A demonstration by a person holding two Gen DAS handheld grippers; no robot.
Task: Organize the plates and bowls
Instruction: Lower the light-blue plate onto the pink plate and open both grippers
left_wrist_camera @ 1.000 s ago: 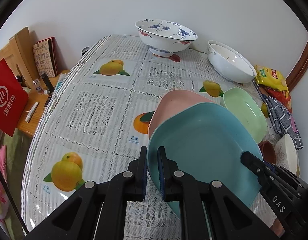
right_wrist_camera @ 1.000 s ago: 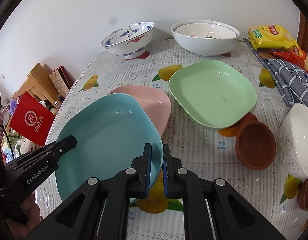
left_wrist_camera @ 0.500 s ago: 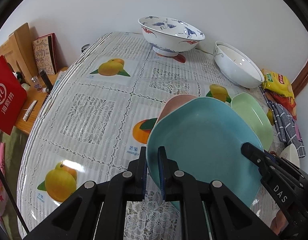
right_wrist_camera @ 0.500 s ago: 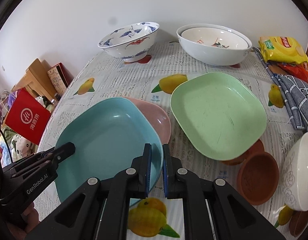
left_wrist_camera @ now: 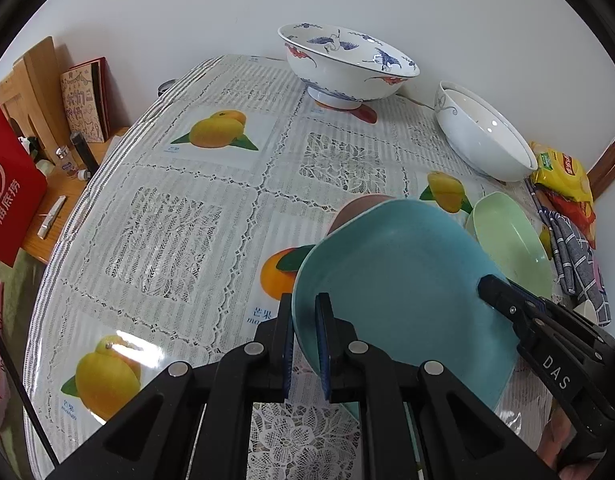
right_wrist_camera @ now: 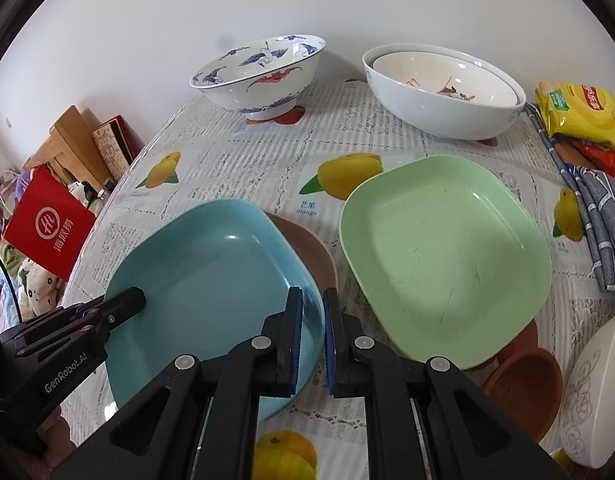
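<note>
Three square plates are seen on the tabletop (right_wrist_camera: 243, 160): a blue plate (right_wrist_camera: 211, 280) held over a pink plate (right_wrist_camera: 311, 252), and a green plate (right_wrist_camera: 443, 252) just beside them. The blue plate's rim is clamped at opposite edges by the left gripper (left_wrist_camera: 305, 320) and the right gripper (right_wrist_camera: 312, 312), both closed on it. Two large bowls, a crane-patterned bowl (right_wrist_camera: 259, 76) and a white bowl (right_wrist_camera: 439, 104) with another nested inside, are set by the wall.

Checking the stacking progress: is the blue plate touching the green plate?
Apart. The right wrist view shows a strip of tablecloth between the blue plate and the green plate, with the pink plate under the blue one's far edge.
</note>
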